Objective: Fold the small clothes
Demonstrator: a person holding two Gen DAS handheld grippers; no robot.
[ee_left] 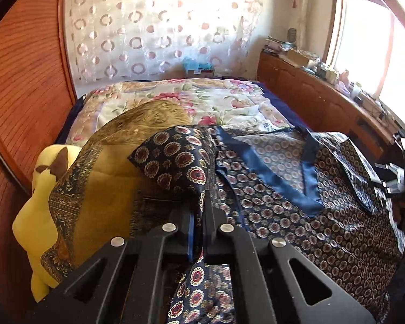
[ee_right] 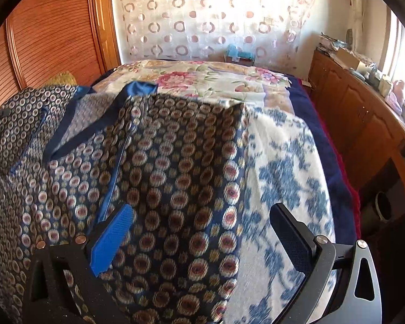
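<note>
Patterned shirt lies spread on bed. My left gripper pinches its sleeve at 6 o'clock, mid-fold. My right gripper spread, hovering. Next: carry sleeve toward 3 o'clock, I think.

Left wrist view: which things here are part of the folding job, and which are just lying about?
Job:
patterned navy garment
left gripper, shut on its fabric
right gripper, open above it

Lying about:
yellow plush toy
gold scarf
floral bedspread
sideboard clutter
</note>
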